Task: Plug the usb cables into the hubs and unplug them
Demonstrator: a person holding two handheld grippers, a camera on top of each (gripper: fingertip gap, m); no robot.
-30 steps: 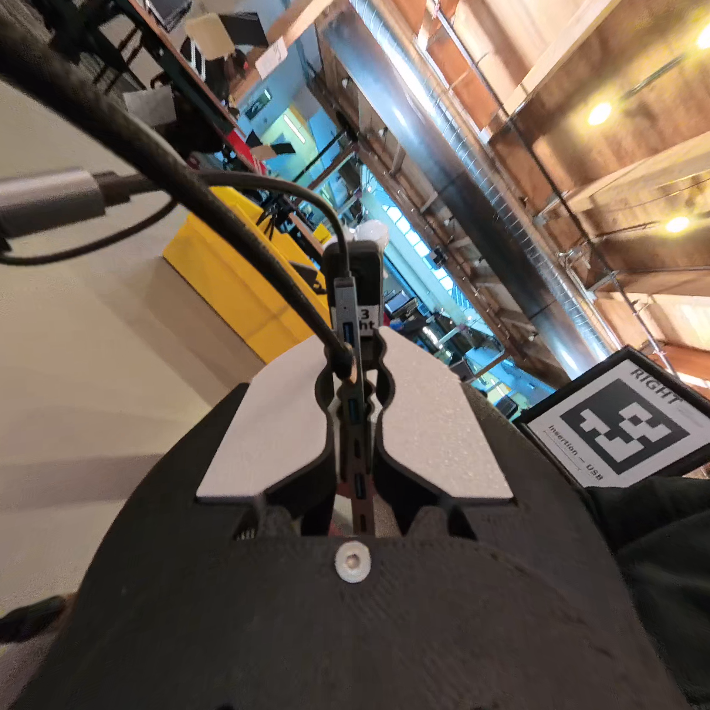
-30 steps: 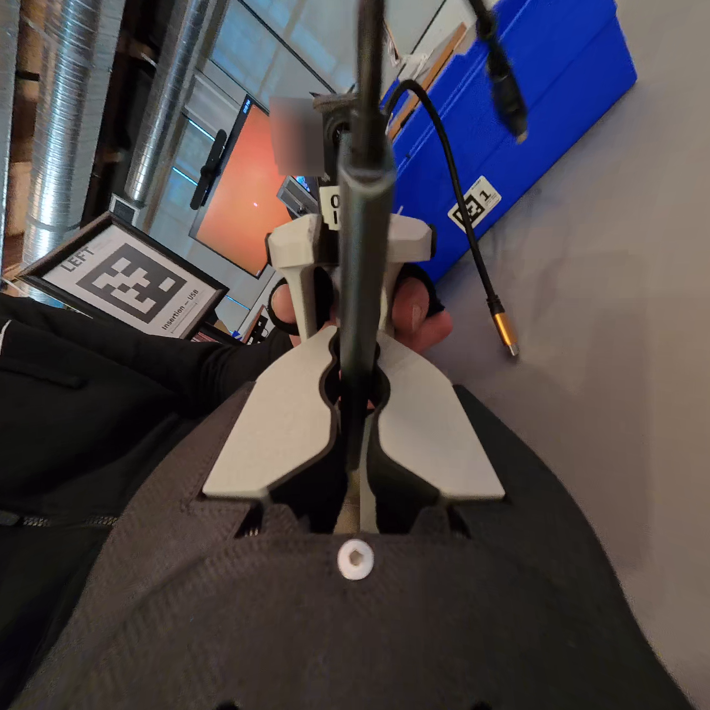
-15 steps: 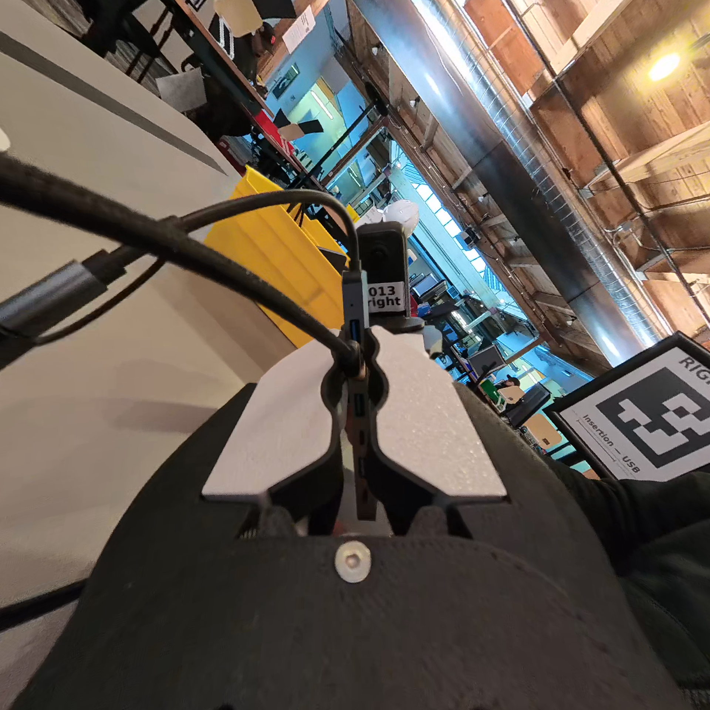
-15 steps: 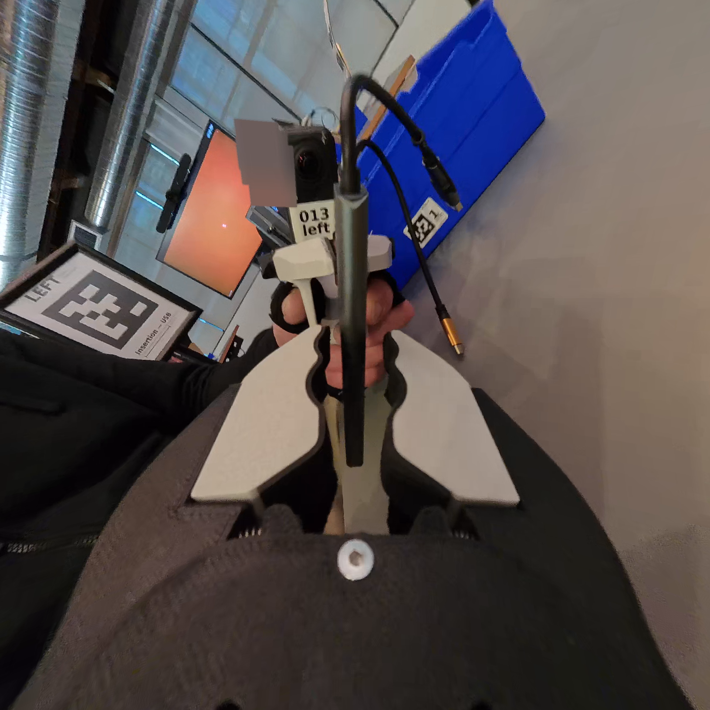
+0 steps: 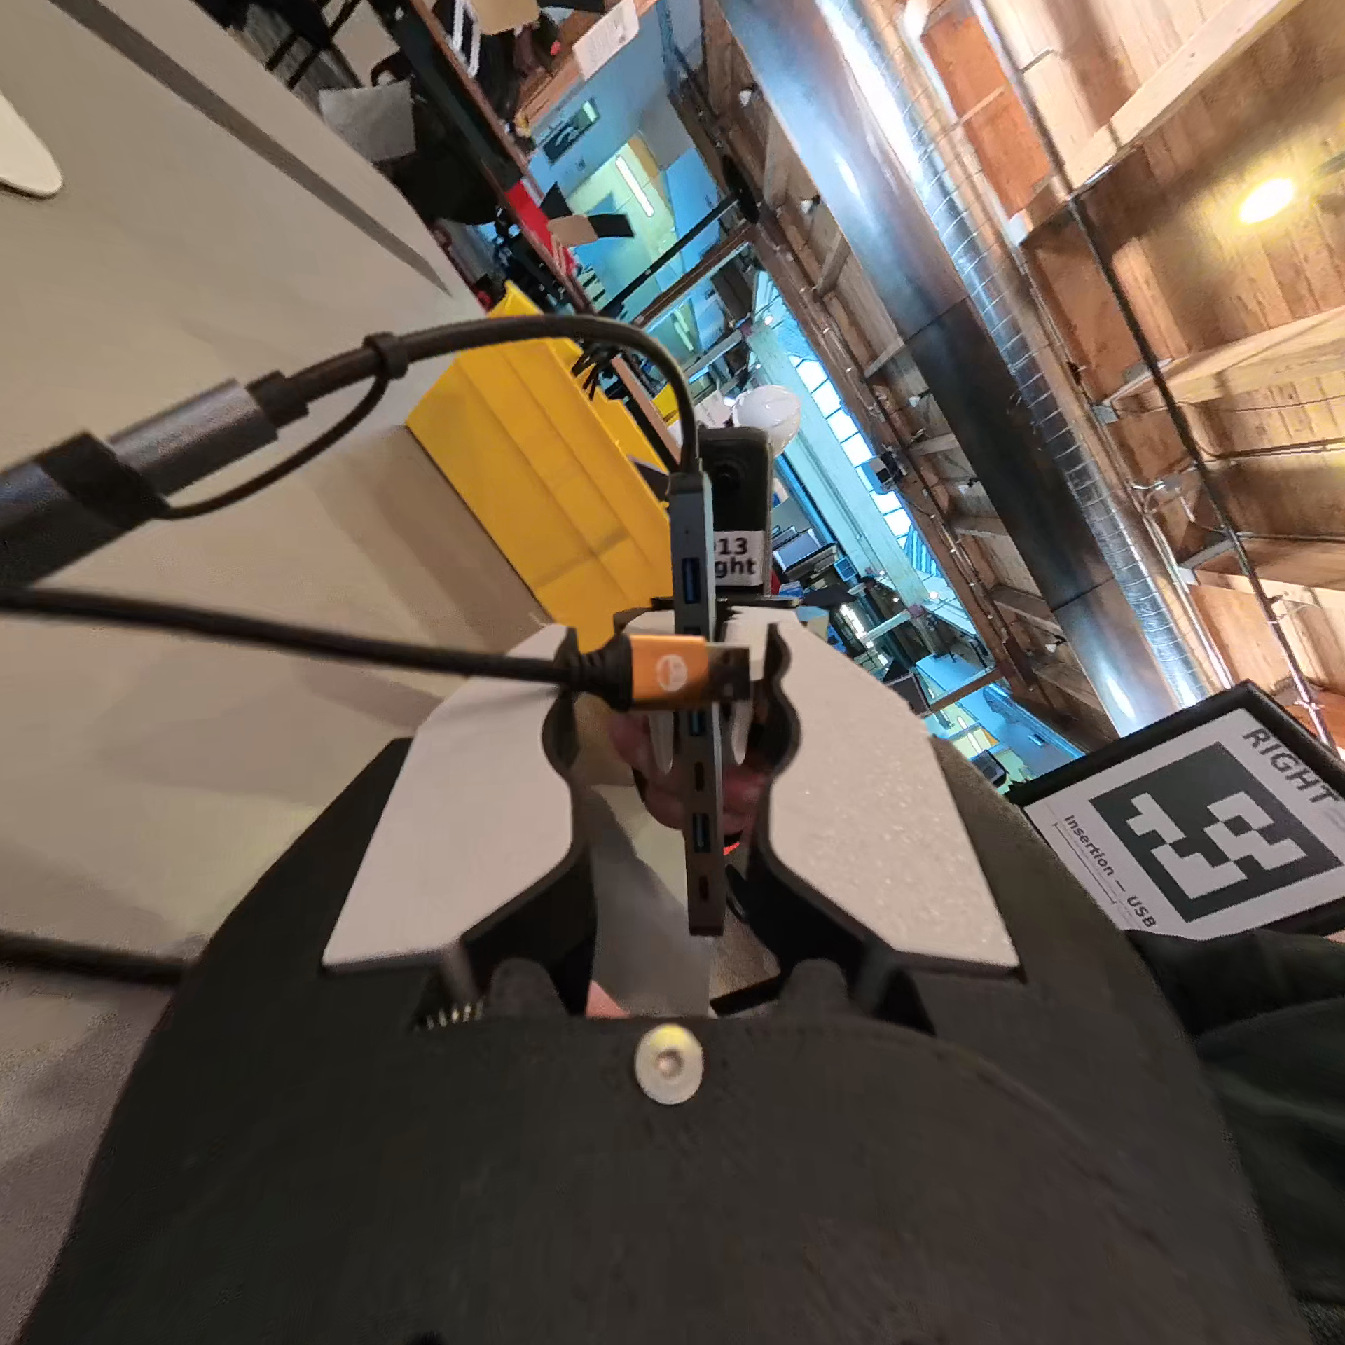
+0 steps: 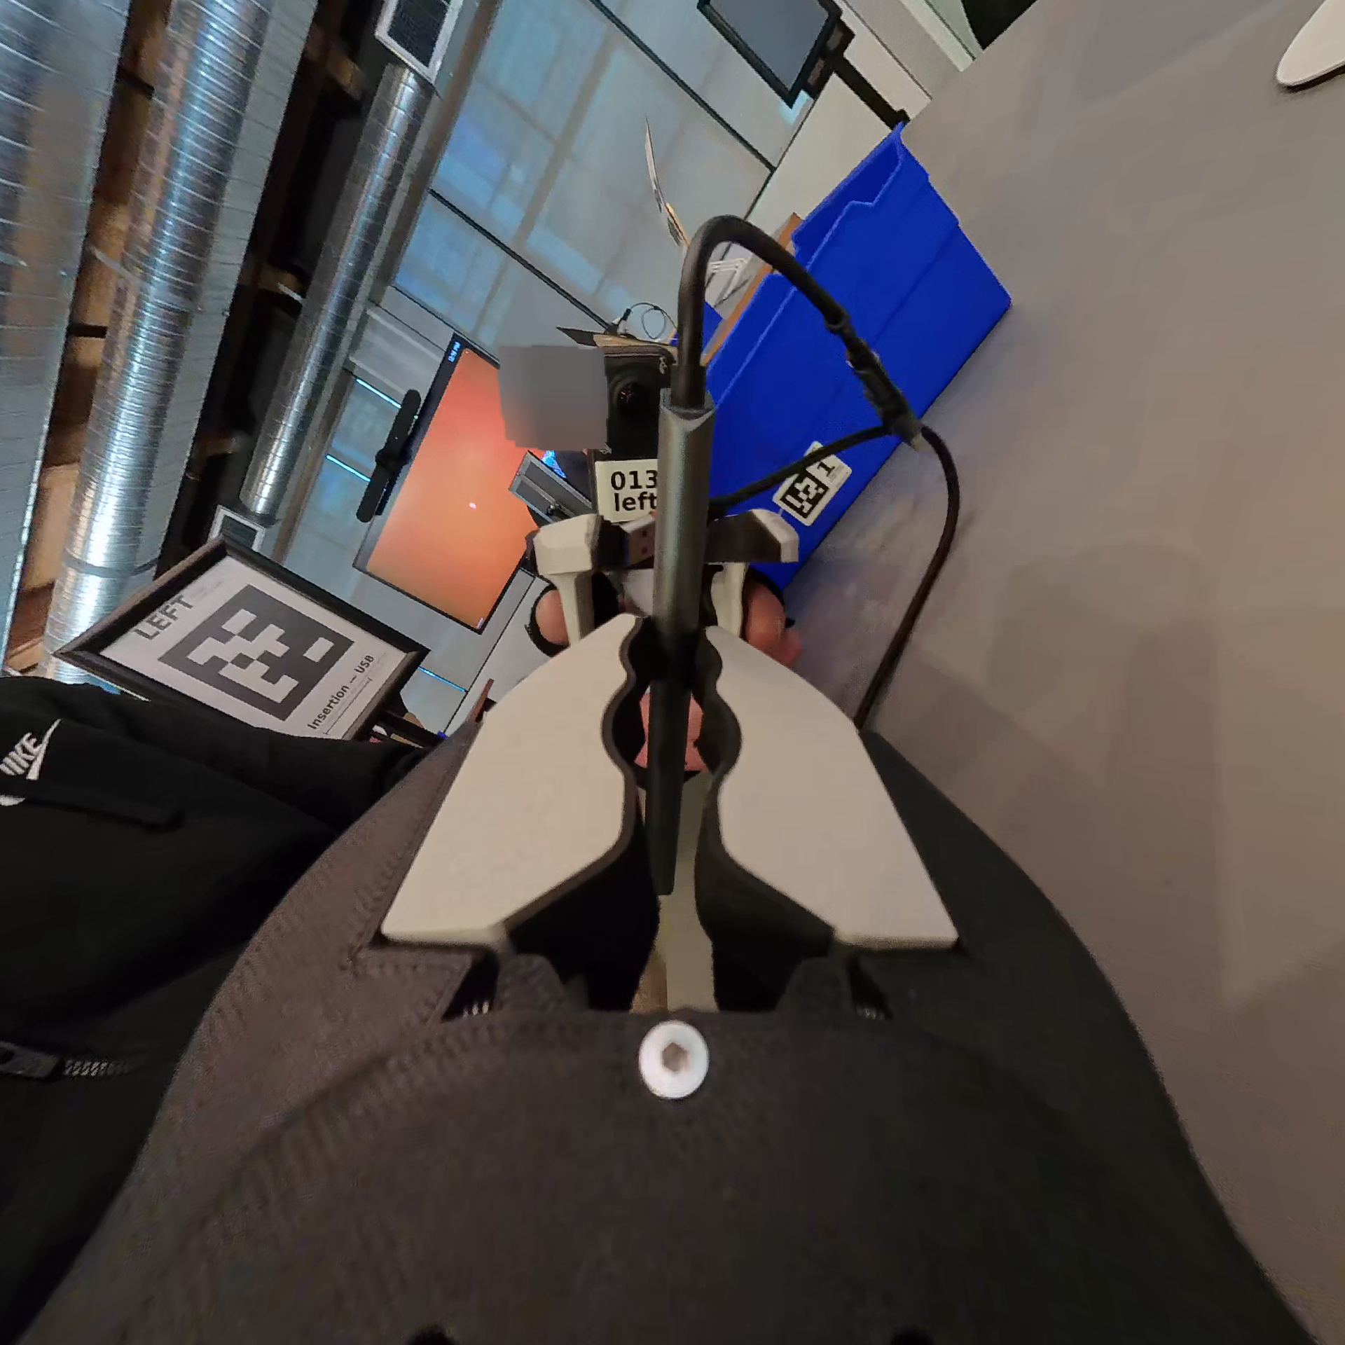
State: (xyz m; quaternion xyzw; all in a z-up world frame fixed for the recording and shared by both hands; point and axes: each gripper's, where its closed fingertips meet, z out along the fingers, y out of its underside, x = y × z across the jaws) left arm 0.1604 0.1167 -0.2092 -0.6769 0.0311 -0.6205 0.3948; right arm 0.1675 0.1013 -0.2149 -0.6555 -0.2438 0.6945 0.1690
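- The hub (image 6: 673,553), a slim dark bar, stands on end in the air above the surface (image 6: 1128,655). The right gripper (image 6: 673,648) is clamped on its lower half.
- Its port side faces the left wrist view, and every port that shows there looks empty. I judge that no cable is seated yet.
- The orange plug (image 5: 666,669) of the black USB cable lies crosswise in front of the hub. Its metal end reaches past the hub's edge rather than into a port.
- The left gripper (image 5: 668,648) has its fingers wide apart, with the plug spanning the gap. I cannot tell whether they press on it.
- The hub's own lead curls off its top, and its grey connector (image 5: 182,437) hangs free.
- Still to do, as I read it: turn the plug end-on to a port, push it home, then pull it out again. Only one hub shows.
- A blue bin (image 6: 873,306) and a yellow bin (image 5: 538,466) sit farther off.
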